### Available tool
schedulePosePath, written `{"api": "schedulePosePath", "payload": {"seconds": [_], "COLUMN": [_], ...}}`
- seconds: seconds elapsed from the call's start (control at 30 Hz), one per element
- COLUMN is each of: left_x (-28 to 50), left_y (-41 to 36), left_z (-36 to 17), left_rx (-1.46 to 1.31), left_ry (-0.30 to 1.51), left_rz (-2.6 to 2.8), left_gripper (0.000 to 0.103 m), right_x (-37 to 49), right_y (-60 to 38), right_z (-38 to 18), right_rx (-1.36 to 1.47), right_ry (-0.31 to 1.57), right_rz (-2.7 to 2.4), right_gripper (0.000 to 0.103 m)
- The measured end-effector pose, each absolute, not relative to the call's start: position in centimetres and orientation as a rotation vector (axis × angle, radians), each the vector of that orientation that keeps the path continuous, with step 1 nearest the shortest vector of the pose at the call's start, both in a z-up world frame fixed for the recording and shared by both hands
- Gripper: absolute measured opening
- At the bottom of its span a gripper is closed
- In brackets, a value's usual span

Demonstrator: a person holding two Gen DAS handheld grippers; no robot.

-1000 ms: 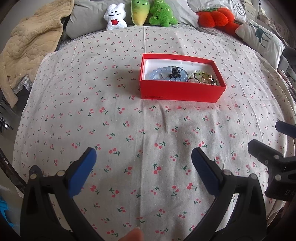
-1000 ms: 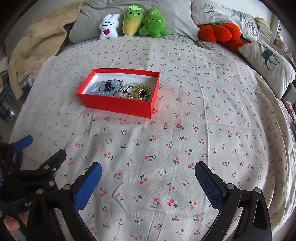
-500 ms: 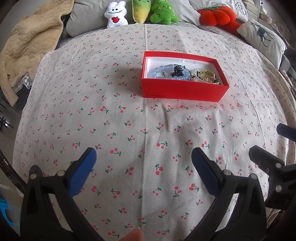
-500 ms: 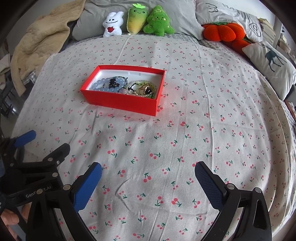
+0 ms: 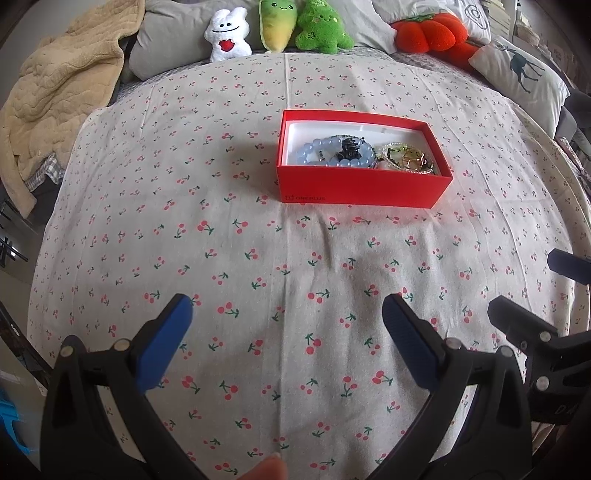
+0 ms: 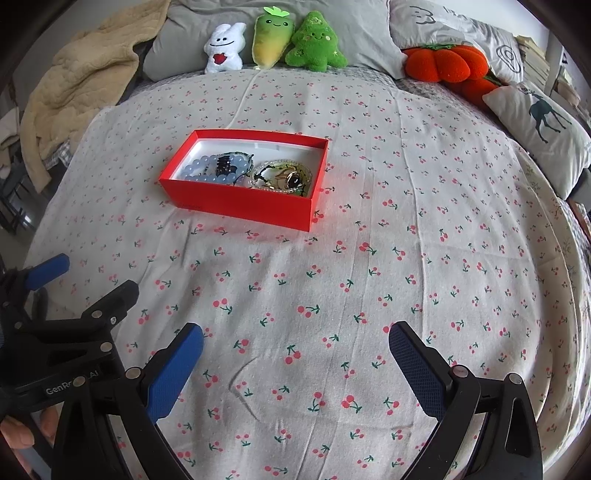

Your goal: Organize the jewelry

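Observation:
A red box [image 5: 362, 186] lies on the cherry-print bed sheet; it also shows in the right wrist view [image 6: 243, 203]. Inside it lie a pale blue bead bracelet [image 5: 325, 151] with a black piece on it and a gold and green bracelet [image 5: 408, 158]; the same blue beads [image 6: 207, 168] and gold bracelet [image 6: 284, 177] show in the right wrist view. My left gripper [image 5: 286, 317] is open and empty, well short of the box. My right gripper [image 6: 295, 345] is open and empty, to the right of the left one.
Plush toys [image 6: 273, 40] and grey pillows [image 6: 351, 29] line the far edge. An orange pumpkin cushion [image 6: 443, 62] and a deer pillow [image 6: 543, 125] lie at the far right. A beige blanket [image 5: 59, 92] hangs at the far left.
Both grippers have tilted or drawn slightly, so the red box sits lower and nearer in both views. Both stay open and empty.

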State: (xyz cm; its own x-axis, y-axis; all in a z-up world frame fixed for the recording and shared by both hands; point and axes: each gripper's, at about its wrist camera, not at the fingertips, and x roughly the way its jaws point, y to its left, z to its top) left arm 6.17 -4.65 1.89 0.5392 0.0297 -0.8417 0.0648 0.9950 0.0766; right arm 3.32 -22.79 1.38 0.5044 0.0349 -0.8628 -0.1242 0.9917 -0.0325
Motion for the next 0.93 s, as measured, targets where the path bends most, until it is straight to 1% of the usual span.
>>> {"api": "schedulePosePath", "payload": {"seconds": [0.93], "left_x": [6.33], "left_y": [-4.70], "left_z": [1.65], "left_rx": [0.099], "left_ry": [1.013], "left_rz": [-0.047], "left_gripper": [0.102], "right_x": [3.15], "right_y": [-22.54], "right_z": [0.66], "right_rx": [-0.118], "right_ry": [1.038], "right_rz": [0.075], "right_gripper": [0.102]}}
